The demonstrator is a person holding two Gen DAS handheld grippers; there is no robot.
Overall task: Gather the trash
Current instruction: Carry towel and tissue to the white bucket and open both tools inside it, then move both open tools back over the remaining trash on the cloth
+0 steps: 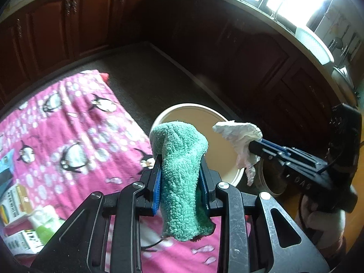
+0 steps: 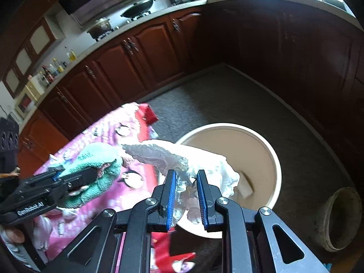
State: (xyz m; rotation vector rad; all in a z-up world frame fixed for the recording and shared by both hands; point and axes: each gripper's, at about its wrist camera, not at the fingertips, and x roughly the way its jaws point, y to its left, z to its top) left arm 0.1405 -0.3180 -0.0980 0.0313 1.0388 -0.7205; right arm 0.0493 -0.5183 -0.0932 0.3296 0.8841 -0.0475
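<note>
Right gripper (image 2: 186,195), clamped on a crumpled white tissue (image 2: 193,166) at lower centre of its view, hangs nearer over the beige bin (image 2: 276,159) just beyond, while the left gripper (image 1: 180,179) pinches a green cloth (image 1: 179,159) short of the rim.

There are 2 grippers (image 1: 180,170) (image 2: 186,188). 1 green cloth (image 1: 182,170), 1 white crumpled paper (image 2: 193,159), 1 big cream bin (image 2: 261,141), 1 small dirty pot (image 2: 341,218), 1 pink penguin blanket (image 1: 68,125).
</note>
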